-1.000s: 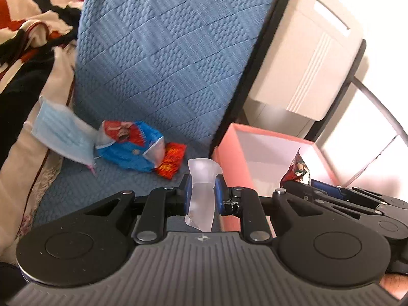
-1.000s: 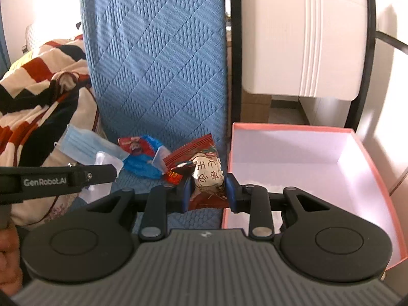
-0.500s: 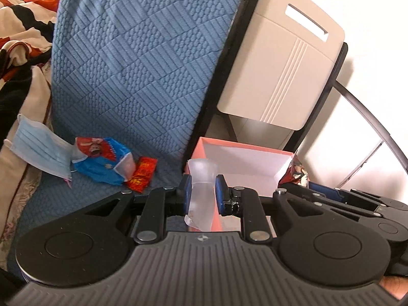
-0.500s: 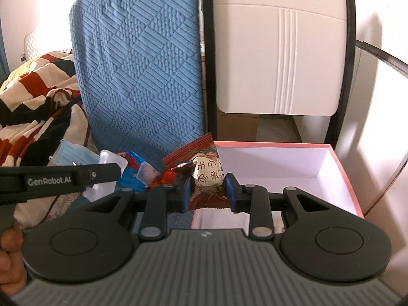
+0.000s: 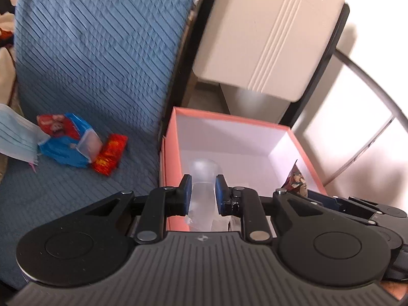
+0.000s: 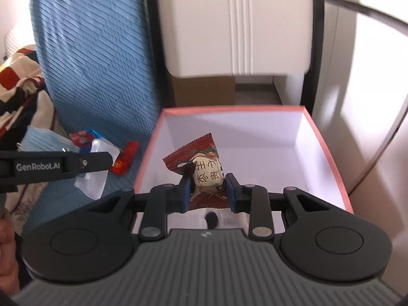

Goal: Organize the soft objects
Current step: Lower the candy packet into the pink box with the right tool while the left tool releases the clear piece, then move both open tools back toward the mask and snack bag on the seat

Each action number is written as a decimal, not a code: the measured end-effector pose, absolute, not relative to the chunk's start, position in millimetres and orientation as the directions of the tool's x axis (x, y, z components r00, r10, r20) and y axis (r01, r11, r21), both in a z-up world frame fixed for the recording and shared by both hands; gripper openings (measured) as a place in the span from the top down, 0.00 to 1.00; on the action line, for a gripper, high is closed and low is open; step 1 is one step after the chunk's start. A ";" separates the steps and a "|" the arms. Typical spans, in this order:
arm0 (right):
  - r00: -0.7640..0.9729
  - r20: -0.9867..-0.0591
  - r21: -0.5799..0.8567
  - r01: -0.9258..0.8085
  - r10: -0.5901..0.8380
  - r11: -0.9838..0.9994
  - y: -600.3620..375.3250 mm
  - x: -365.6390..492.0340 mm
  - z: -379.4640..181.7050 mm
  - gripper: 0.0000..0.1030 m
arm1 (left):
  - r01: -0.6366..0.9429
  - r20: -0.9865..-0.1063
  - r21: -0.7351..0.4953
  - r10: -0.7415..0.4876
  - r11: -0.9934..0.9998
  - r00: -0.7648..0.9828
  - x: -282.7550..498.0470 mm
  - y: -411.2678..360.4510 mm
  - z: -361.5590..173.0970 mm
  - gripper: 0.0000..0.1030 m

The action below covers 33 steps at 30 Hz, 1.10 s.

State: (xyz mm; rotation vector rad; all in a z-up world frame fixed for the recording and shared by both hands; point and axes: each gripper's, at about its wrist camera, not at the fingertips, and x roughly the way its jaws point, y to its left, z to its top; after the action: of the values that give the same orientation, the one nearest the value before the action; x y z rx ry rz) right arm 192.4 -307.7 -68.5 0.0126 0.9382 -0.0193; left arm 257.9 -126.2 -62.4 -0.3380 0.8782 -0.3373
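Note:
My left gripper (image 5: 203,191) is shut on a clear soft plastic pouch (image 5: 204,176) and holds it over the near left part of the pink box (image 5: 229,116). My right gripper (image 6: 207,187) is shut on a dark red snack packet (image 6: 201,164) and holds it above the white inside of the pink box (image 6: 329,150). On the blue seat cushion (image 5: 76,51) lie a blue and red packet (image 5: 66,140), a small red packet (image 5: 111,156) and a light blue face mask (image 5: 15,137).
A beige plastic chair back (image 5: 267,30) stands behind the box. A patterned blanket (image 6: 17,81) lies left of the cushion. White paper with a dark spot (image 6: 211,219) lies on the box floor. A white wall (image 6: 377,102) is at the right.
Both grippers have moved right from over the blue cushion to above the pink box, each still holding its item.

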 end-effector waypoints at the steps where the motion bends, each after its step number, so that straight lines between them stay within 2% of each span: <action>1: 0.581 -0.814 0.000 0.028 -0.016 1.000 -310.6 192.6 -75.3 0.69 | 0.150 -0.693 -0.418 -0.421 0.896 0.585 259.8 -130.6 -66.7 0.77; 8: 0.513 -0.858 0.027 0.065 -0.011 0.997 -324.4 190.7 -111.9 0.69 | 0.151 -0.733 -0.408 -0.422 0.900 0.533 270.0 -151.0 -95.7 0.77; 16: 0.491 -0.871 0.057 0.097 0.002 0.994 -331.5 188.4 -119.1 0.68 | 0.176 -0.753 -0.391 -0.424 0.903 0.503 274.1 -161.2 -107.5 0.76; 17: 0.486 -0.874 0.060 0.105 0.001 0.993 -332.7 188.1 -120.4 0.68 | 0.177 -0.754 -0.386 -0.420 0.905 0.505 273.3 -162.2 -107.2 0.74; 18: 0.484 -0.875 0.058 0.115 -0.006 0.992 -333.5 187.7 -121.1 0.68 | 0.177 -0.753 -0.380 -0.415 0.908 0.511 272.9 -162.7 -107.9 0.66; 23: 0.481 -0.876 0.046 0.137 -0.026 0.989 -336.5 188.1 -121.7 0.68 | 0.184 -0.754 -0.371 -0.411 0.910 0.513 271.0 -164.9 -105.6 0.56; 33: 0.522 -0.853 0.057 0.137 -0.023 0.989 -333.3 180.4 -100.6 0.64 | 0.216 -0.708 -0.347 -0.406 0.912 0.577 252.0 -162.5 -74.9 0.55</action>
State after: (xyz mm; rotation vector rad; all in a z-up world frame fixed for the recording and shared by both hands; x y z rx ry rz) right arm 180.4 -333.3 -100.6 0.1223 1.0179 -0.0961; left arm 252.0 -162.5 -74.9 -0.2335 0.8839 -0.3682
